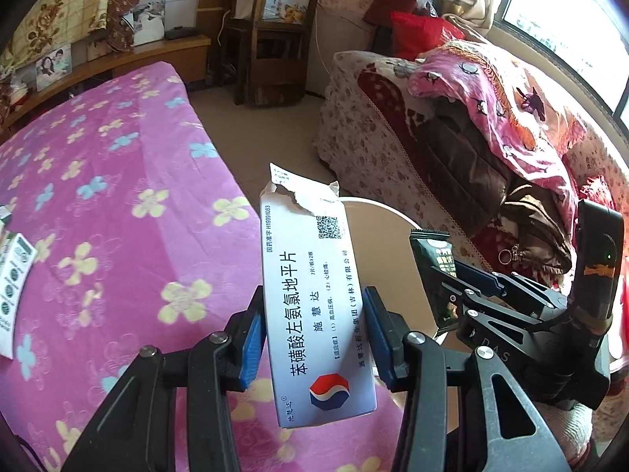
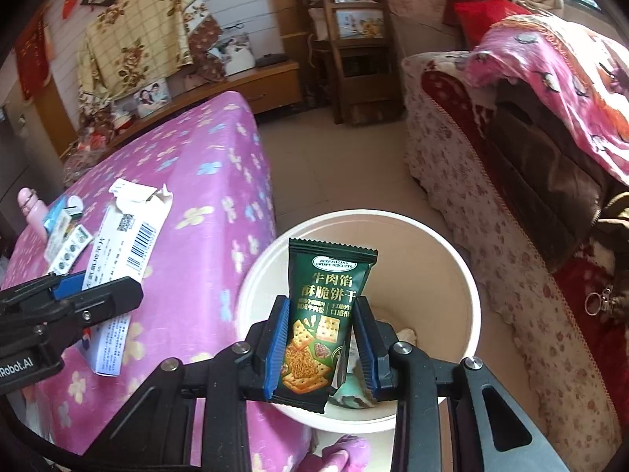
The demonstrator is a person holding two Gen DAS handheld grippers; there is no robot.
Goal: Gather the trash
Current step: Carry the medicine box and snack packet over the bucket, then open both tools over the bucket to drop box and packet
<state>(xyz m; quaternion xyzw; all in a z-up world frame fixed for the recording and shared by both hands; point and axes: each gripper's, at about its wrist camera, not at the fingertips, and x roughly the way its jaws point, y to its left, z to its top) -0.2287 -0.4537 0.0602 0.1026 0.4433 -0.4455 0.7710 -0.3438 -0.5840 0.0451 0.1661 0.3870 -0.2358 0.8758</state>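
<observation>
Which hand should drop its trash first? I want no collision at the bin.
Right. Its gripper holds the green biscuit wrapper directly above the bin; the left gripper's white medicine box hangs over the bin's edge.

1. Medicine box (image 1: 314, 306): "苯磺酸左氨氯地平片", "施慧达", "H19991083".
2. Green biscuit packet (image 2: 322, 314): "BEEF FILLING CRISPY BISCUITS", "牛肉馅酥脆饼干".
3. Left gripper body (image 2: 23, 362), at nine o'clock: "Robot.AI".

Left gripper (image 1: 312, 338) and right gripper (image 2: 320, 348), jaws clamped, angled downward.
</observation>
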